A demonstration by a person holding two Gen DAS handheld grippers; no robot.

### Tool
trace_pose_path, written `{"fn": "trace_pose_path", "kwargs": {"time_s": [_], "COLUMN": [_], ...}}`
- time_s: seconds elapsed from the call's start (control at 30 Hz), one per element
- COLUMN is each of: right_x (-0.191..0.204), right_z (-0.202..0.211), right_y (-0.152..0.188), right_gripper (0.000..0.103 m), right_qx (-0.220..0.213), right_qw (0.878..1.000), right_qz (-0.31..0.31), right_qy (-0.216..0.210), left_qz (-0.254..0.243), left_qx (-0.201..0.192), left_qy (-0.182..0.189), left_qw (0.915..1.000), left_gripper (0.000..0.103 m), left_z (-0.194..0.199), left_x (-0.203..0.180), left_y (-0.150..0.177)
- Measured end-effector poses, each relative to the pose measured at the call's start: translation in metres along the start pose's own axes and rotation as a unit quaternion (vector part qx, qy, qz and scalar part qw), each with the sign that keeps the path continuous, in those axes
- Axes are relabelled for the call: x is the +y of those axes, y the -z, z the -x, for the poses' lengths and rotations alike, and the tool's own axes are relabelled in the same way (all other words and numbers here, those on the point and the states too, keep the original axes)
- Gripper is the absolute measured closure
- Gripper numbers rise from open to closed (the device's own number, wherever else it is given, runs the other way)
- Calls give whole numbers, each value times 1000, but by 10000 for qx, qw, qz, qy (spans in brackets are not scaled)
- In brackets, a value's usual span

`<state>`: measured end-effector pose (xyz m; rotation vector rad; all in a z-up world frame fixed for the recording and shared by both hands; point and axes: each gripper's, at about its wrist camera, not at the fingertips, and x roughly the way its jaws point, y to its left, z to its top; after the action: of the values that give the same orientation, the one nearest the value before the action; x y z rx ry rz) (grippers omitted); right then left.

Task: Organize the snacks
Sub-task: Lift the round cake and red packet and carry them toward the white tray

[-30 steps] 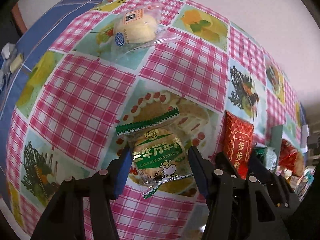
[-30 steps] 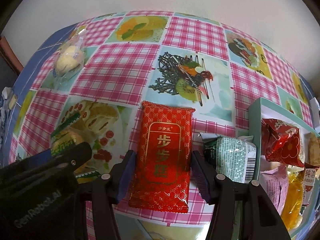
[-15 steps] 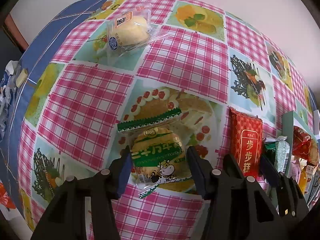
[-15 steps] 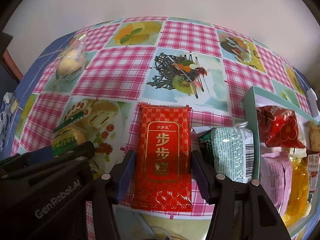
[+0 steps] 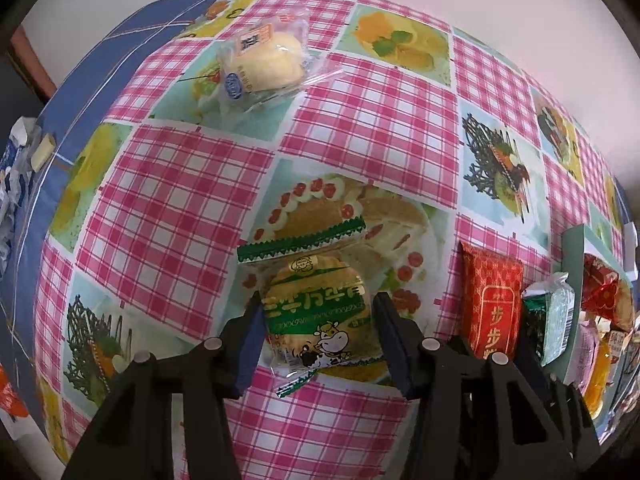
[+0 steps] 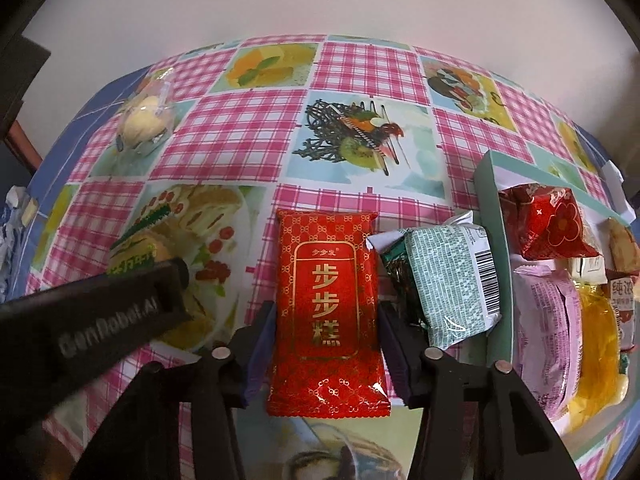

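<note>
A green cake packet (image 5: pixel 316 312) with a cow print lies on the checked tablecloth (image 5: pixel 168 208). My left gripper (image 5: pixel 318 320) points down over it, and both pads press its sides. To its right lies a red packet (image 6: pixel 326 280) with gold lettering. My right gripper (image 6: pixel 326 312) straddles that packet; its jaws are closing and the pads touch both long edges. The red packet (image 5: pixel 494 304) also shows in the left wrist view. A teal box (image 6: pixel 486 184) at the right holds several wrapped snacks.
A green-and-white packet (image 6: pixel 448 276) leans against the box's left wall, close to my right finger. A clear-wrapped yellow bun (image 5: pixel 264 64) lies at the far left of the table. A white wall runs behind. The table's blue-edged left side drops away.
Both pairs of jaws have narrowed onto their packets, the right one most in the last half second. The right gripper has drifted slightly; the packets stay on the cloth.
</note>
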<state>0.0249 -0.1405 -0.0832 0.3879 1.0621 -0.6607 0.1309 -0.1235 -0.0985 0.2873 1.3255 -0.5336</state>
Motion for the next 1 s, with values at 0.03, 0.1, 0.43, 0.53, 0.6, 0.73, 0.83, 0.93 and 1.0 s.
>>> {"fn": "trace_pose_path", "kwargs": {"time_s": [0.03, 0.1, 0.43, 0.53, 0.6, 0.73, 0.83, 0.93, 1.0], "right_x": [-1, -4, -8, -9, -11, -15, -20, -25, -29], "right_z": [0, 1, 8, 17, 24, 36, 44, 51, 55], "right_y": [0, -1, -8, -12, -15, -18, -17, -17, -16], "right_gripper": [53, 54, 55, 55, 55, 55, 55, 55, 55], "right_qx": [11, 28, -36, -152, -214, -317, -382, -432, -458], "right_qw": [10000, 9999, 9992, 9986, 9983, 9975, 9970, 9964, 9959], "right_qz": [-22, -118, -293, -354, -398, -495, -550, -616, -677], "right_qy": [-18, -82, -262, -350, -378, -380, -378, -383, -399], "left_qz": [41, 118, 437, 507, 520, 532, 538, 515, 459], "left_qx": [5, 11, 39, -15, -78, -216, -304, -390, -466], "left_qy": [3, 49, 253, 327, 317, 350, 358, 333, 316], "left_qw": [10000, 9999, 9987, 9982, 9981, 9977, 9974, 9974, 9974], "left_gripper": [49, 51, 52, 52, 52, 52, 52, 52, 52], "left_z": [1, 1, 5, 17, 26, 43, 58, 69, 80], "left_x": [3, 13, 46, 53, 58, 66, 68, 67, 63], "left_y": [0, -2, -1, -1, -2, -1, 3, 4, 8]}}
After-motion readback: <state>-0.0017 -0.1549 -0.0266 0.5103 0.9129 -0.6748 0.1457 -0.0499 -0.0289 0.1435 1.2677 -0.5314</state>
